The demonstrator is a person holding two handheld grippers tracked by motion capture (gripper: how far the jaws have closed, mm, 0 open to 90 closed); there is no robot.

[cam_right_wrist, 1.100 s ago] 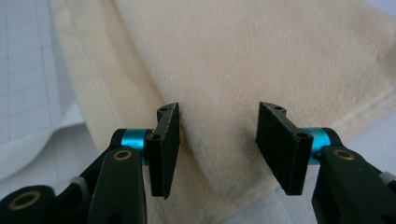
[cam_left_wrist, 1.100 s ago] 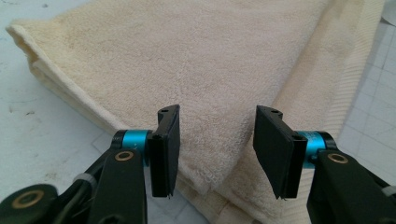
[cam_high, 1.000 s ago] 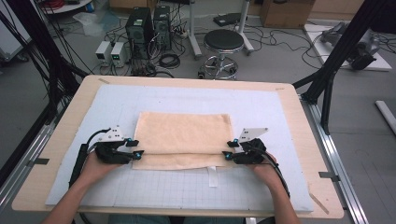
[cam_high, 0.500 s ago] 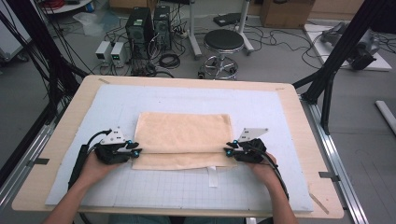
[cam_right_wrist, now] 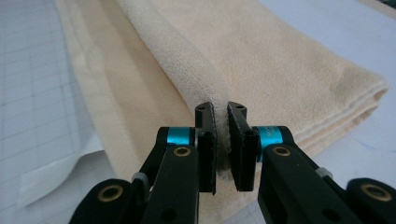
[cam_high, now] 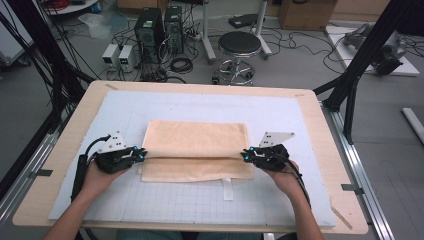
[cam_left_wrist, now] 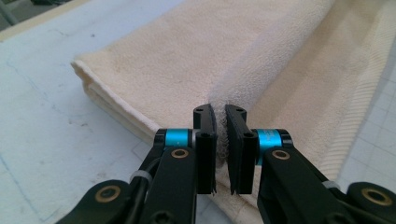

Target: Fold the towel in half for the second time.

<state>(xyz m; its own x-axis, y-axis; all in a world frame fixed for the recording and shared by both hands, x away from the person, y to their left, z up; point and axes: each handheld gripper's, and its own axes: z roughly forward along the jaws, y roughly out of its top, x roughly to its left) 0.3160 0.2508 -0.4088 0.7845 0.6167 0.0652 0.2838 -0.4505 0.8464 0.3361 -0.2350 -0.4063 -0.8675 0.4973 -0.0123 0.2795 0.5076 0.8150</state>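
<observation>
Since prior frames: both sets of jaws just closing in, now pinched on cloth; hands otherwise about same spot. Left gripper (cam_high: 141, 156) clamped on raised fold at left end of towel (cam_high: 197, 150); in left gripper view (cam_left_wrist: 220, 140) terry ridge squeezed betw. black pads. Right gripper (cam_high: 244, 155) likewise clamped on same fold at right end; right gripper view (cam_right_wrist: 221, 140) shows ridge nipped betw. pads. Towel: peach/cream, folded, lying mid-mat (cam_high: 120, 107), upper layer stepped back from lower one along near edge. Small white tag (cam_high: 227, 188) sticking out from near hem toward person, lying on grid lines; no legible print on it. White strip at lower left of right gripper view, blank too. No brand or writing readable on grippers, mat or table (cam_high: 65, 135). PC towers (cam_high: 159, 27) & stool (cam_high: 239, 44) on floor beyond table; any labels there too small to read.
</observation>
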